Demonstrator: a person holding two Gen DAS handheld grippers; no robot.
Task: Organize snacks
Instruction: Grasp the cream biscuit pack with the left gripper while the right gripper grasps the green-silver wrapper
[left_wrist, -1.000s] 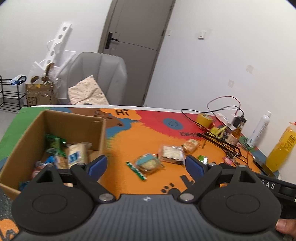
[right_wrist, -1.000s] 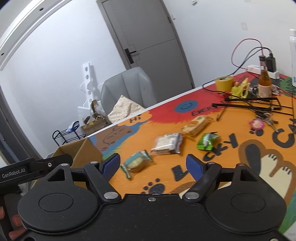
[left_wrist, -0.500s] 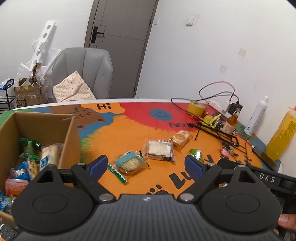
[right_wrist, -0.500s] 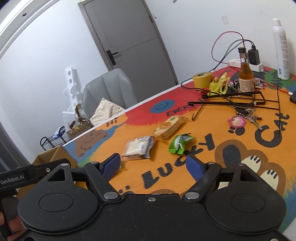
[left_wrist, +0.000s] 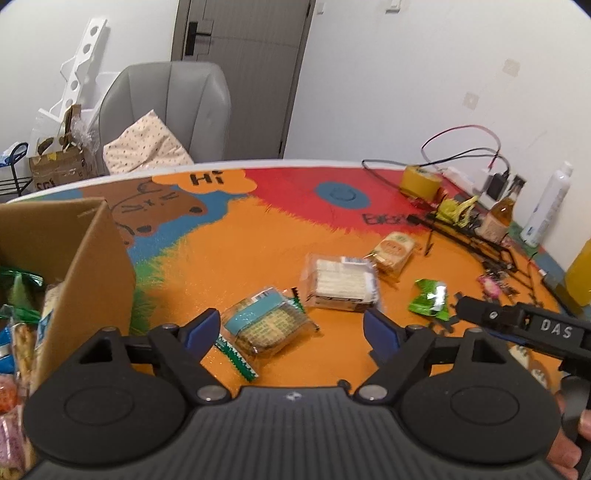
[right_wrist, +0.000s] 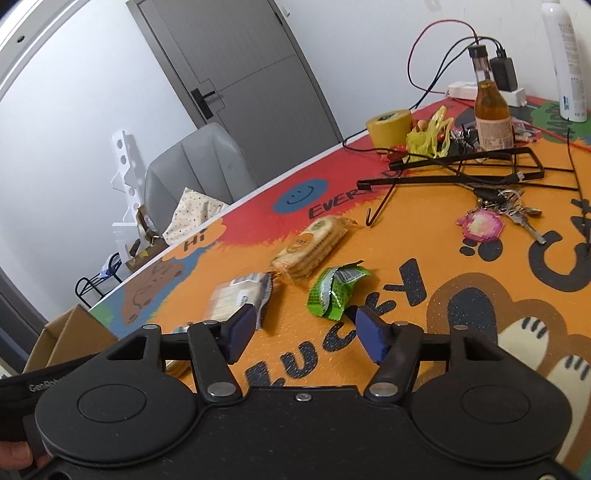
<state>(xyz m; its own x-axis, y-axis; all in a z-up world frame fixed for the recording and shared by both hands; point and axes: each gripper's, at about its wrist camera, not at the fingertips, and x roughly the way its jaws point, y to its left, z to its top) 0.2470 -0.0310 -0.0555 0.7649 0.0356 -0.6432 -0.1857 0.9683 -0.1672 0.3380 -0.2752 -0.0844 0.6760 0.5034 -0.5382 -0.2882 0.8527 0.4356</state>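
Several snack packs lie on the orange mat. In the left wrist view my open, empty left gripper (left_wrist: 291, 328) hovers just short of a teal-labelled cracker pack (left_wrist: 267, 325), with a thin green stick (left_wrist: 236, 356) beside it, a clear wafer pack (left_wrist: 341, 282), a round-biscuit pack (left_wrist: 393, 253) and a green wrapper (left_wrist: 430, 299) beyond. A cardboard box (left_wrist: 92, 258) with snacks stands at left. In the right wrist view my open, empty right gripper (right_wrist: 304, 332) is just short of the green wrapper (right_wrist: 334, 290), with the wafer pack (right_wrist: 240, 295) and biscuit pack (right_wrist: 312, 251) behind.
At the far right of the table are a yellow tape roll (right_wrist: 388, 125), a small amber bottle (right_wrist: 493, 114), a black wire rack (right_wrist: 461, 173), keys (right_wrist: 502, 218), cables, a white spray bottle (left_wrist: 546, 206) and a yellow juice bottle (left_wrist: 580, 273). A grey chair (left_wrist: 166, 110) stands behind the table.
Both grippers have moved right and closer to the table. The left one swung from over the box to the teal pack. The right one came down near the green wrapper.
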